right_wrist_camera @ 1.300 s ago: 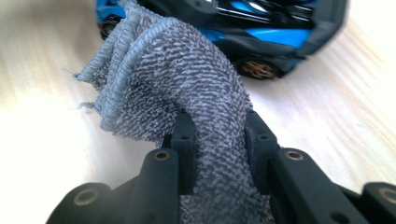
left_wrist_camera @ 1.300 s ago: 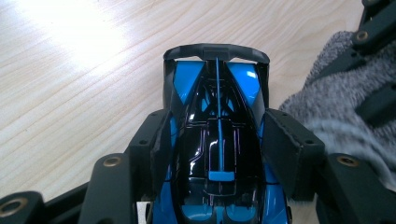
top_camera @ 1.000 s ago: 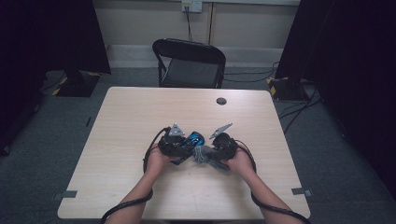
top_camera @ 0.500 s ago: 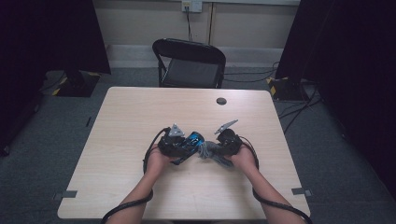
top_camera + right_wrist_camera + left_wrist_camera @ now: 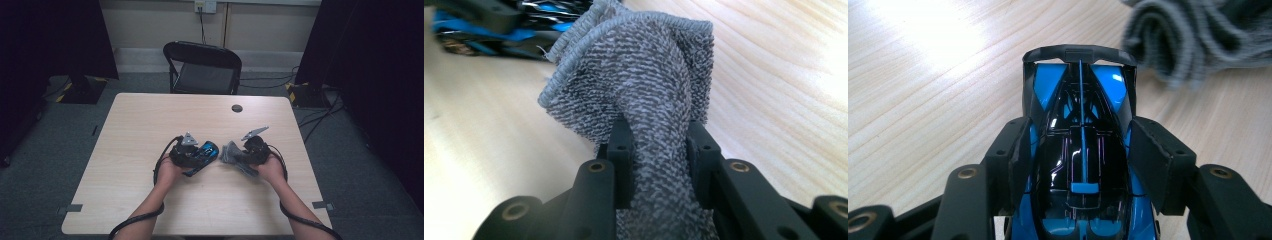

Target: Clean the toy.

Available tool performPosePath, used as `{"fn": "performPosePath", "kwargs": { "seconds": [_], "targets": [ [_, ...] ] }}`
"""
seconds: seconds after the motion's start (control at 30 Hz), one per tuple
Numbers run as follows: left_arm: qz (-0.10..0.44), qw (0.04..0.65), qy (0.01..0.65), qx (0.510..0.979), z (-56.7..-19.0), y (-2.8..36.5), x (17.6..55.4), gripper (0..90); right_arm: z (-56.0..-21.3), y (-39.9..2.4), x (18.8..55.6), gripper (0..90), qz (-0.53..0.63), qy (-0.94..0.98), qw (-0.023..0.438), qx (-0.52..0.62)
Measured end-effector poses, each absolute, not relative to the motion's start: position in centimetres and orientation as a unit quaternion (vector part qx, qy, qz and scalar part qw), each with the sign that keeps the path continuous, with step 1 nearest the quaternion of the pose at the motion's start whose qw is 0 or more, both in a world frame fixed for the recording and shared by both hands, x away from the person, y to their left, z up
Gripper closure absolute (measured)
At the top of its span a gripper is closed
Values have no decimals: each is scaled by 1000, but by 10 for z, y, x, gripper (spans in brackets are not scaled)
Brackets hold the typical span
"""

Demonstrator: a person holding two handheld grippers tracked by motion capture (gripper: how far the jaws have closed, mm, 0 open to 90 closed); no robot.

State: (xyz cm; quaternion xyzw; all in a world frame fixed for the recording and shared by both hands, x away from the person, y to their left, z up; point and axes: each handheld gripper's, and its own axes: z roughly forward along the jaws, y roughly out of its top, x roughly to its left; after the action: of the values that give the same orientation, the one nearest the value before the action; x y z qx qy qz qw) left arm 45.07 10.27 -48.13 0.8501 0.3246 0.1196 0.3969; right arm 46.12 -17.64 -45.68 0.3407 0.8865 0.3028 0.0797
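Blue-and-black toy car (image 5: 1082,165) sits pinched between the left gripper's (image 5: 1080,160) jaws, above the wooden table (image 5: 150,125). Just beyond its nose, the right gripper (image 5: 659,145) clamps a bunched grey cloth (image 5: 644,75); a black disc (image 5: 237,108) lies farther off.

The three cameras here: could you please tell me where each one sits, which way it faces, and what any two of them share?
High view: above the person's side, looking forward and down on the table; both forearms and each hand-held gripper show.
Left gripper view: rides the left hand-held gripper, looking along its jaws clamped on the blue toy car.
Right gripper view: rides the right hand-held gripper, looking along its jaws pinching the grey cloth.
Shared: both gripper views show the car and the cloth.
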Motion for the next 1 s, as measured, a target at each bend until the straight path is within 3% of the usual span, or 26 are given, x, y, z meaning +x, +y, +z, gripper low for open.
{"fn": "performPosePath", "kwargs": {
  "seconds": [0.3,1.0],
  "targets": [
    [116,397,328,849,-481,104,452,430,-443,-173,431,705,319,900,70,289],
    [106,402,344,842,-480,103,453,433,-461,-99,399,703,284,946,28,156]
  ]
}}
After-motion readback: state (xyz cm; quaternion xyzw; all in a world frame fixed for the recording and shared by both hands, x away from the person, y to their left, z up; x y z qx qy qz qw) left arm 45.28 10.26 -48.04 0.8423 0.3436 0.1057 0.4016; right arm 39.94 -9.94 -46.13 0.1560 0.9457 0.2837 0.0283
